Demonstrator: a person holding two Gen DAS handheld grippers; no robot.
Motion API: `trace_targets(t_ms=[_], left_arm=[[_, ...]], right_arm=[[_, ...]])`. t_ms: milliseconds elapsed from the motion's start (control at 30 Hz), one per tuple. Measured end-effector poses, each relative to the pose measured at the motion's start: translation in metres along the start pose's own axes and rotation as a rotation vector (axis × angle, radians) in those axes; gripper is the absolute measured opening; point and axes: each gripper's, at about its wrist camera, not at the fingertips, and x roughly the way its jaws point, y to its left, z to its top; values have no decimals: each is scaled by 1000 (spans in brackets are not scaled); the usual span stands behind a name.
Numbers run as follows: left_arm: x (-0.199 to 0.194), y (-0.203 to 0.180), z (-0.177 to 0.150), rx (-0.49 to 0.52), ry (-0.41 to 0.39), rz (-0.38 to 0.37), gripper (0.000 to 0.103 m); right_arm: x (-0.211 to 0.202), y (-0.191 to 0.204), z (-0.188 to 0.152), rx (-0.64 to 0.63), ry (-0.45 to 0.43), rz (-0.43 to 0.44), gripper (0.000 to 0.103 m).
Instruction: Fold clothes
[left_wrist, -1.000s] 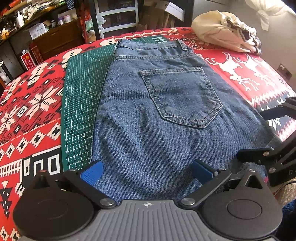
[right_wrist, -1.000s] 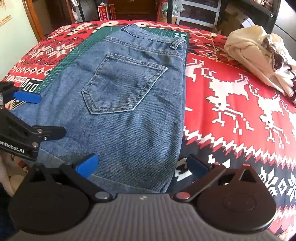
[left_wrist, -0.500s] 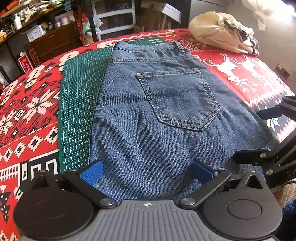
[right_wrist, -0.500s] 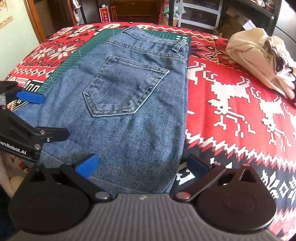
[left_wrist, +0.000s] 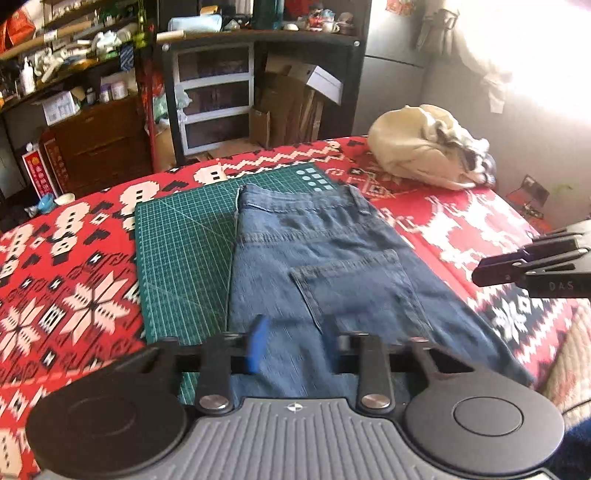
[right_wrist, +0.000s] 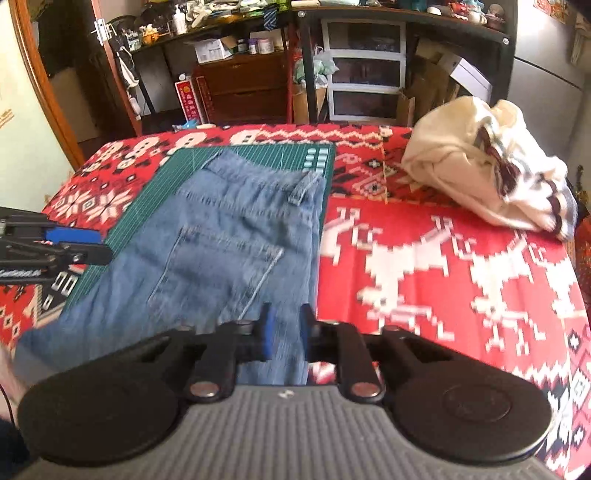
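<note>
Jeans (left_wrist: 332, 258) straight ahead of both tools, long axis running away from the near edge toward the waistband (left_wrist: 295, 206) at the far end, near hem right under the fingertips. Farthest left, patterned red blanket (left_wrist: 74, 258); next, green cutting mat (left_wrist: 184, 251), its left strip bare, the rest under the denim. Folded lengthwise by the look of it, one back pocket (left_wrist: 351, 284) facing up, blue fabric mid-wash, flat and fairly smooth, blurred by motion.

Left gripper (left_wrist: 293, 345) at the near left part of the hem, blue pads drawn in with denim showing between them; too blurred to say whether truly clamped or only closing. Right gripper (right_wrist: 286, 332) at the near right corner, pads almost together and pinching the denim edge. Equally near the hem, one per corner.

Likely next: carrying the near end forward along that long axis, toward the waistband. Far right, crumpled cream garment (left_wrist: 424, 155), well apart.
</note>
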Motion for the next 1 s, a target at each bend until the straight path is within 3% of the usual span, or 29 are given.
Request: trace_targets(t_ms=[67,167,367,467,633,733,867,1000], left_arm=[[17,10,8,-47,23,-24,9],[45,22,11,-90,65,-46,4],[69,32,8,-124,114,-80,2],[73,35,9,-130,117,-79,3],[76,39,14,-138,109,-78,3],[81,39,19,-138,101,-77,3],[89,38,28,-137,100,-70,2],[96,38,38,-142,106,-75,2]], right_arm=[[13,1,7,-7,4,18,10],[37,3,15,-12,21,41,9],[69,-1,15,7,60,69,7],[73,-6,13,-4,65,66,0],[76,-29,13,13,88,-83,0],[69,-41,20,79,49,-46,1],[60,-21,36,11,-10,38,1],[74,4,50,-64,0,98,1]])
